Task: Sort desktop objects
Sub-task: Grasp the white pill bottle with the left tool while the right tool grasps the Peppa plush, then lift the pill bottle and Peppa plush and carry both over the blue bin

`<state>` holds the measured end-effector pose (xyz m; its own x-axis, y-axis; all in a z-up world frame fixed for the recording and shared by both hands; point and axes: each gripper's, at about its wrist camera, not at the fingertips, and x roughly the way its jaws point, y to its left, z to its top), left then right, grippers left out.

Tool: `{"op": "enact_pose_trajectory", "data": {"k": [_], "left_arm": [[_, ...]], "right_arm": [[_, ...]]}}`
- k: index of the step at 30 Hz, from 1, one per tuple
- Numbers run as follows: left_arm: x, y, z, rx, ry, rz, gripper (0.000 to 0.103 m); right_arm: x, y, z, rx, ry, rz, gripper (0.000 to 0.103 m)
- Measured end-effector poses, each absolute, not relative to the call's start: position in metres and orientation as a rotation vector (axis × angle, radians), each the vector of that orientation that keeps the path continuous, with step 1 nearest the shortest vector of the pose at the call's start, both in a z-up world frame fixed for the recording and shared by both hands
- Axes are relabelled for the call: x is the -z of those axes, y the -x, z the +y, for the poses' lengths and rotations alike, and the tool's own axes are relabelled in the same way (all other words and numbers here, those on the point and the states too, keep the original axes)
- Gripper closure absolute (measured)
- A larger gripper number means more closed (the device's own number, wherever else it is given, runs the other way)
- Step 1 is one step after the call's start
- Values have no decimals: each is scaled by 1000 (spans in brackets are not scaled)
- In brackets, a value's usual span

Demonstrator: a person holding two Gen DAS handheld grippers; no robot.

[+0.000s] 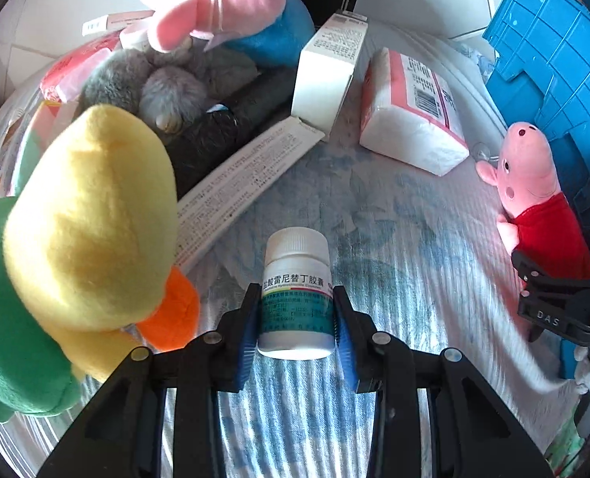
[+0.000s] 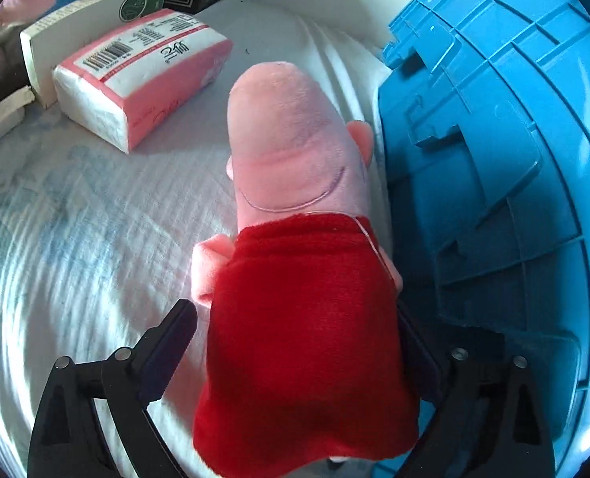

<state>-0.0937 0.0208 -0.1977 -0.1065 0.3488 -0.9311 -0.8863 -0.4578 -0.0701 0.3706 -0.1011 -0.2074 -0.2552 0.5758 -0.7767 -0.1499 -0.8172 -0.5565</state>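
Between the left gripper's point(image 1: 295, 322) pinching jaws sits a white pill bottle point(image 1: 297, 294), cap pointing away.

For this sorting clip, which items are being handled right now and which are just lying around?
In hand:
- medicine bottle, clamped in left tongs
- pig plush in red, between right tongs

Lying about:
- tissue pack
- yellow plush
- white box
- blue crate
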Motion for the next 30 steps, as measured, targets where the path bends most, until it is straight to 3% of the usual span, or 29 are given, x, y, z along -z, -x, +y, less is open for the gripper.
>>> {"op": "enact_pose_trajectory", "data": {"k": [1, 4, 10, 18, 30], "left_arm": [[198, 94, 14, -1716, 1232, 666, 69], [190, 90, 7, -1719, 1193, 656, 69], [187, 87, -6, -1739, 1171, 646, 69], [160, 61, -6, -1772, 1057, 633, 69], [39, -6, -34, -1883, 669, 510, 69]], "right_arm": [[210, -370, -101, -2096, 1539, -541, 23], [195, -378, -98, -2162, 1531, -460, 34], [171, -410, -128, -2467, 1694, -97, 36], [150, -403, -147, -2544, 1578, -184, 36], [14, -455, -164, -2794, 1148, -221, 35]]}}
